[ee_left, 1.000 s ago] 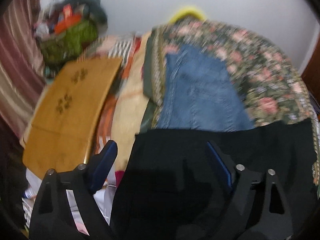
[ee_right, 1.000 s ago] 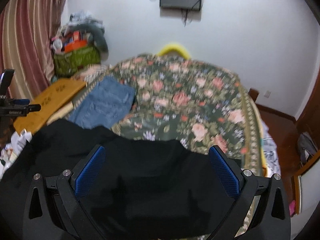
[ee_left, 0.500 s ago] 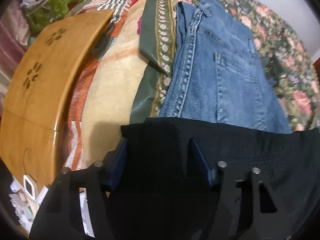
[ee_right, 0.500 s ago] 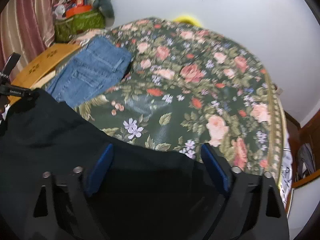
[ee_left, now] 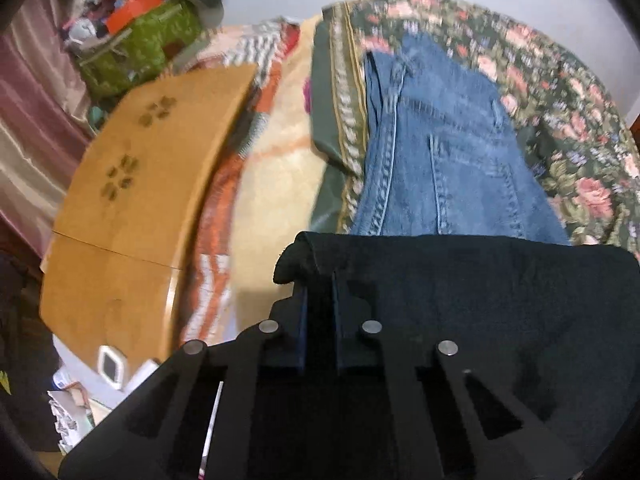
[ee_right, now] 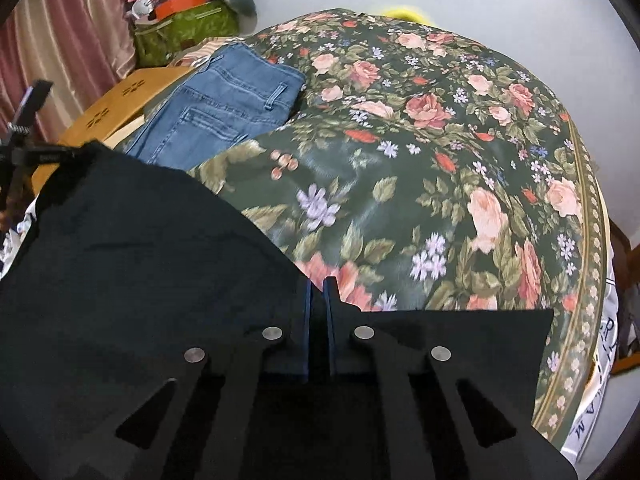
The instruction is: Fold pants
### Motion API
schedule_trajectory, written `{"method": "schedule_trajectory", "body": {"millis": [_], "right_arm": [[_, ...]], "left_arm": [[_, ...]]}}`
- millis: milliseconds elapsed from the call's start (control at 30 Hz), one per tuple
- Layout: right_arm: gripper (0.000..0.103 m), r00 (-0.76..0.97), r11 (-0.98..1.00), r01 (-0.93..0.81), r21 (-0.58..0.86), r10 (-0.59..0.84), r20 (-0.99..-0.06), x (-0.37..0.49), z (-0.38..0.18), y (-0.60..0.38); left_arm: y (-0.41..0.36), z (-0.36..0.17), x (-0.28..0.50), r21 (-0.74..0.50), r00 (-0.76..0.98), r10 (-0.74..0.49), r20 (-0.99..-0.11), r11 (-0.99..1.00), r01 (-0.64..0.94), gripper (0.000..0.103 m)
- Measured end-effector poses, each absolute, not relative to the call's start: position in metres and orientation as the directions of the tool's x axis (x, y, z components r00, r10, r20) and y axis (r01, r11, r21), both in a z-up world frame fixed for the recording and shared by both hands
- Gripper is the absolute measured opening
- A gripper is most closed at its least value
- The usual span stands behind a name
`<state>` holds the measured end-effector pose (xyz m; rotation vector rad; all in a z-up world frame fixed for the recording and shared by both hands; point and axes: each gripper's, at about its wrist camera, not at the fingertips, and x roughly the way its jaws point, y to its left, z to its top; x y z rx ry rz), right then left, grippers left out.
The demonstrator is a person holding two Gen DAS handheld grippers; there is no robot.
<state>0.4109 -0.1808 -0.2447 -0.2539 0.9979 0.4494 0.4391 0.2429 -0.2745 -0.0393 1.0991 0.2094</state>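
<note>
Black pants (ee_left: pixel 480 300) lie at the near edge of a bed with a floral cover (ee_right: pixel 440 160). My left gripper (ee_left: pixel 318 280) is shut on the pants' left corner; the cloth bunches up around the pads. My right gripper (ee_right: pixel 318 284) is shut on the far edge of the same black pants (ee_right: pixel 140 280), near their right end. The left gripper's body shows at the left edge of the right wrist view (ee_right: pixel 28 148). Folded blue jeans (ee_left: pixel 440 152) lie just beyond the black pants, also in the right wrist view (ee_right: pixel 228 104).
A wooden lap table (ee_left: pixel 140 184) lies left of the jeans on a striped blanket (ee_left: pixel 276 152). A green bag with clutter (ee_right: pixel 180 28) stands at the back left by a curtain (ee_right: pixel 60 40). The bed's right edge (ee_right: pixel 592 280) drops to the floor.
Both grippers have closed from wide open onto the black pants' edge. The views tilted down toward the bed and then lifted a little.
</note>
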Motion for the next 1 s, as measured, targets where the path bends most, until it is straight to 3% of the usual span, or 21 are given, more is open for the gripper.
{"method": "schedule_trajectory", "body": {"millis": [467, 700, 1000], "right_arm": [[0.004, 0.623, 0.908, -0.418, -0.008, 0.281, -0.73, 0.338, -0.156, -0.194], [0.004, 0.657, 0.906, -0.423, 0.02, 0.322, -0.681, 0.272, -0.128, -0.19], [0.004, 0.625, 0.893, -0.447, 0.058, 0.358, -0.694, 0.192, -0.142, -0.166]], "left_arm": [[0.231, -0.169, 0.342, 0.099, 0.614, 0.173, -0.77, 0.983, -0.153, 0.009], [0.24, -0.161, 0.276, 0.069, 0.63, 0.173, -0.757, 0.98, -0.187, 0.008], [0.258, -0.187, 0.2, 0.068, 0.605, 0.187, -0.774, 0.974, -0.215, 0.005]]}}
